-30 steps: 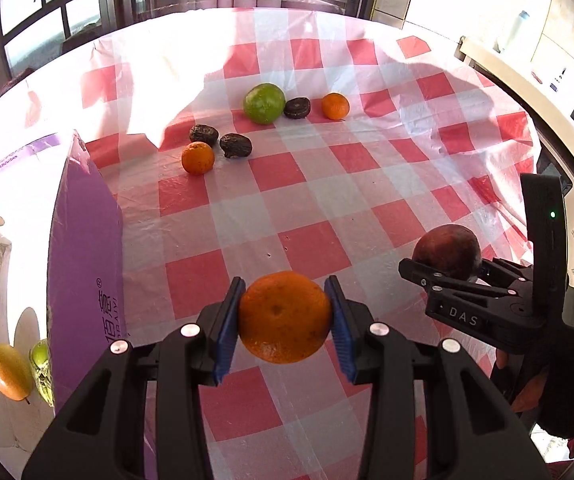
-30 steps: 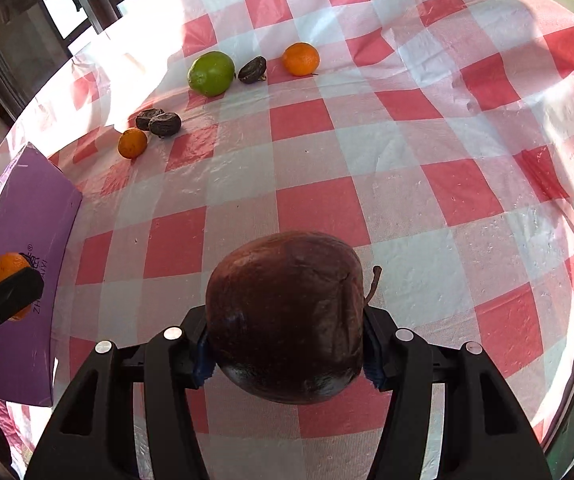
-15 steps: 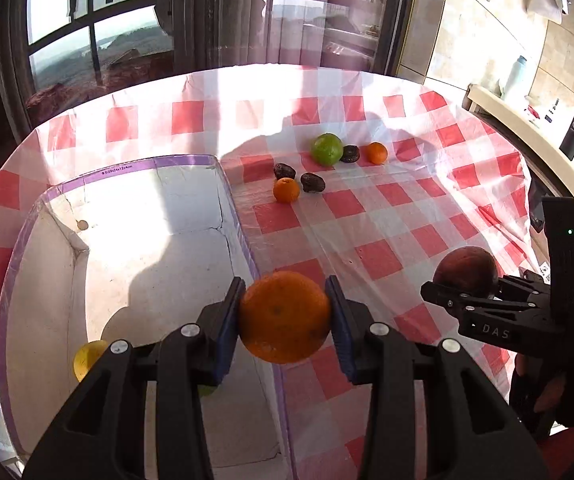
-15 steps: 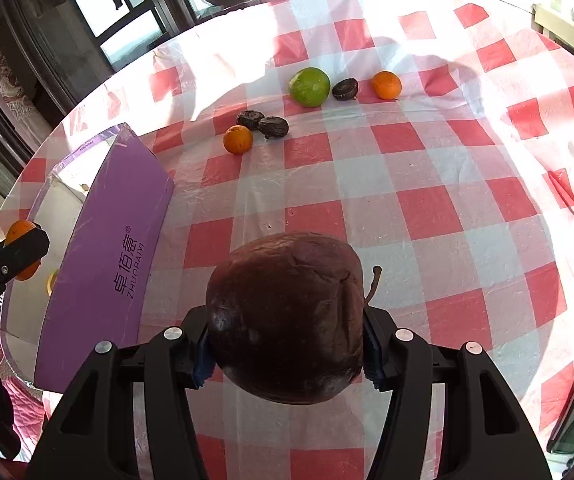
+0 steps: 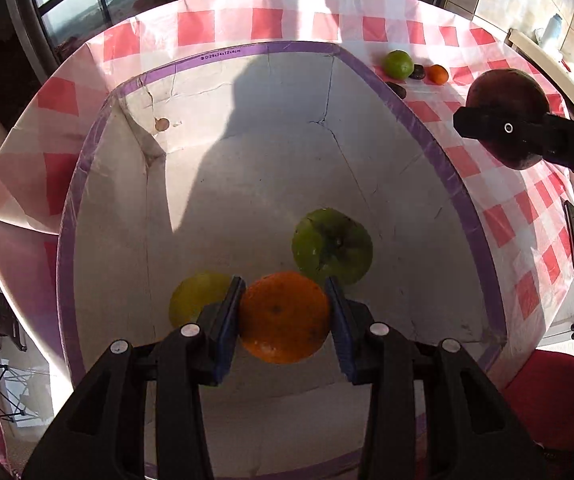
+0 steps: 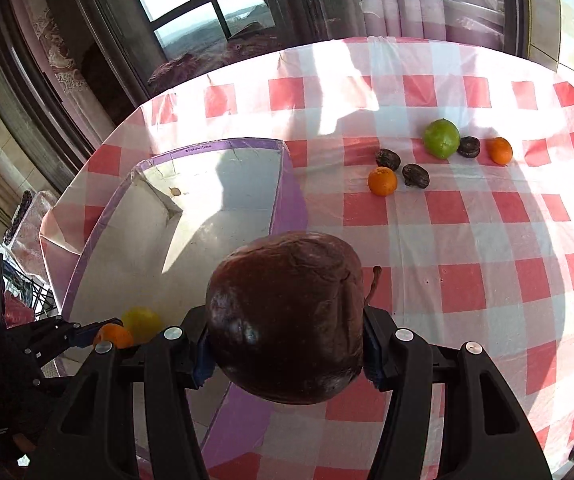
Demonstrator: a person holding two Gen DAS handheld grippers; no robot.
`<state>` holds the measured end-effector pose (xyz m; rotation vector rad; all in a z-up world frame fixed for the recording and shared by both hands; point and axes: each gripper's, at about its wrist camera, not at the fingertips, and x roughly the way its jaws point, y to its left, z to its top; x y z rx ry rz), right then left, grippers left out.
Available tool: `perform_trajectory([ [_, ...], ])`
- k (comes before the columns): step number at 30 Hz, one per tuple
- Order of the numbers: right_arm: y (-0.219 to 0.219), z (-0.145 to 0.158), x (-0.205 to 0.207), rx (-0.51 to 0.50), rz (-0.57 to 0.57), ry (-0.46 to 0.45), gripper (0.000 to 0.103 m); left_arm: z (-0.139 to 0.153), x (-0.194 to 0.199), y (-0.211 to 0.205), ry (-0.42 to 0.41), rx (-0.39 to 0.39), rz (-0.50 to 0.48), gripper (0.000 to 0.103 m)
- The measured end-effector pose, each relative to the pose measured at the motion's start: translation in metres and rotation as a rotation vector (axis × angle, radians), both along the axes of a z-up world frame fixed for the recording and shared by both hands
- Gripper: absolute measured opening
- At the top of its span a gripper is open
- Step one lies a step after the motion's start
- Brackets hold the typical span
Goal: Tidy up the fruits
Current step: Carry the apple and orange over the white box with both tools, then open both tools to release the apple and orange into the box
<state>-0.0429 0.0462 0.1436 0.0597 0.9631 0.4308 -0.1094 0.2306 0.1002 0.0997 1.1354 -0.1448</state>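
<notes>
Left wrist view looks down into a shallow white cardboard box with a purple rim [image 5: 439, 152]; the left gripper [image 5: 285, 316] is clamped on a round orange tangerine [image 5: 285, 318] held above the box floor. Below it lie a green apple [image 5: 333, 246] at one o'clock and a yellow fruit [image 5: 195, 298] at nine o'clock. At two o'clock, the right gripper [image 6: 285, 350] is clamped on a large dark-red wrinkled fruit [image 6: 287, 316] over the box's edge, above the red-and-white checked tablecloth [image 6: 467, 240].

the yellow fruit [image 5: 199, 296] sits half behind the left tongs [image 5: 285, 316] — its kind unclear. the box [image 5: 439, 148] rim hides one dark fruit [image 5: 397, 89] partly.
</notes>
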Motion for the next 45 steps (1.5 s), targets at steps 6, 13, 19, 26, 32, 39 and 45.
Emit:
perform_trajectory([
  [6, 0.085, 0.004, 0.036, -0.078, 0.180, 0.071, 0.056, -0.024, -0.002, 0.002, 0.134, 0.015, -0.118, 0.041],
  [13, 0.161, -0.056, 0.062, -0.257, 0.387, 0.267, 0.056, -0.040, -0.002, 0.005, 0.208, 0.060, -0.204, 0.041],
  [19, 0.194, -0.109, 0.054, -0.493, 0.472, 0.353, 0.056, -0.051, 0.002, 0.010, 0.263, 0.092, -0.206, 0.041],
  [26, 0.207, -0.128, 0.048, -0.552, 0.484, 0.357, 0.056, -0.063, 0.010, 0.018, 0.359, 0.104, -0.188, 0.041],
  [32, 0.196, -0.132, 0.046, -0.530, 0.458, 0.361, 0.056, -0.065, 0.010, 0.017, 0.402, 0.117, -0.194, 0.045],
  [39, 0.189, -0.117, 0.053, -0.481, 0.414, 0.324, 0.065, -0.056, 0.012, 0.021, 0.382, 0.127, -0.157, 0.071],
  [45, 0.172, -0.086, 0.059, -0.403, 0.314, 0.220, 0.079, -0.039, 0.009, 0.033, 0.319, 0.063, -0.107, 0.086],
])
